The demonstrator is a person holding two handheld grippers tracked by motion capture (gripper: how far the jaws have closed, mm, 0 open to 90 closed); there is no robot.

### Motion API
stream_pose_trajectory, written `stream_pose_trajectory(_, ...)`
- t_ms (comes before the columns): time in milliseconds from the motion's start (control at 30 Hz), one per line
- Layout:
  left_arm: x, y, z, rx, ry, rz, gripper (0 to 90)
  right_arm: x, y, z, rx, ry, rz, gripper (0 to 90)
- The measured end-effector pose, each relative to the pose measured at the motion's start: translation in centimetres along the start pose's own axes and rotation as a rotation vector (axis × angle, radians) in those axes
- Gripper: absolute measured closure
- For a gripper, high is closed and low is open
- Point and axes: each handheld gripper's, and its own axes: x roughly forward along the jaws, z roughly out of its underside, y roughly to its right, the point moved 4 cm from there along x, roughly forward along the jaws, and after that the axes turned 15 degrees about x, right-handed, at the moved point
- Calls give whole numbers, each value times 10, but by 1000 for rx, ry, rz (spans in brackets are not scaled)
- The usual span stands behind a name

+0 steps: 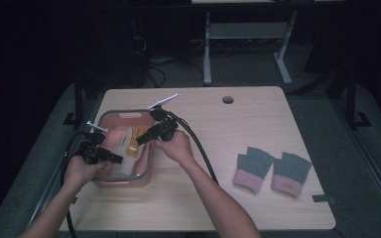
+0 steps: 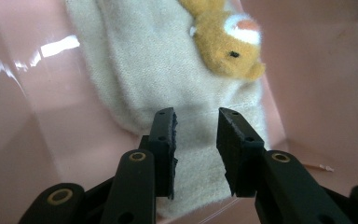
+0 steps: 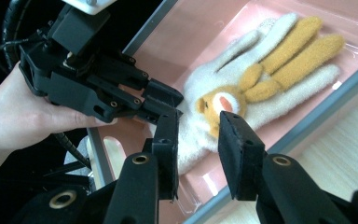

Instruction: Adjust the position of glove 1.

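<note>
A light wooden table (image 1: 258, 129) is carrying a pink bin (image 1: 144, 174) with a grey rim near its left edge, and a pair of grey gloves (image 1: 273, 171) with pink cuffs is lying side by side toward its right.

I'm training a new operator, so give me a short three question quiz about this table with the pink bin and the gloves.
1. What lies in the pink bin? A) a mug B) a cream glove with an orange animal face C) a sponge
2. True or false: the two grey-and-pink gloves lie inside the bin.
3. How many grippers are over the bin?
Key: 1 B. 2 False: the grey-and-pink gloves lie on the table, to the right of the bin. 3 Two: the left gripper and the right gripper.
</note>
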Motion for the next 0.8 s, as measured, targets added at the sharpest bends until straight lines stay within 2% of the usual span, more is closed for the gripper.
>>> stream_pose_trajectory(200,-12,0,-3,8,48,8,662,-9,2,4,-5,1,-4,669)
stream_pose_trajectory(233,-13,2,-5,-1,67,14,661,-11,3,4,-11,8,-3,667)
stream_pose_trajectory(267,-16,2,-6,9,76,18,653,-13,3,5,-6,8,-8,664)
stream_pose_trajectory(367,-22,6,-9,33,99,13,651,-21,7,6,-2,12,-8,657)
stream_pose_trajectory(667,-32,20,-17,42,178,59,618,-33,12,10,-2,33,-21,638)
stream_pose_trajectory(800,-34,28,-20,66,187,65,608,-40,18,14,5,41,-30,627)
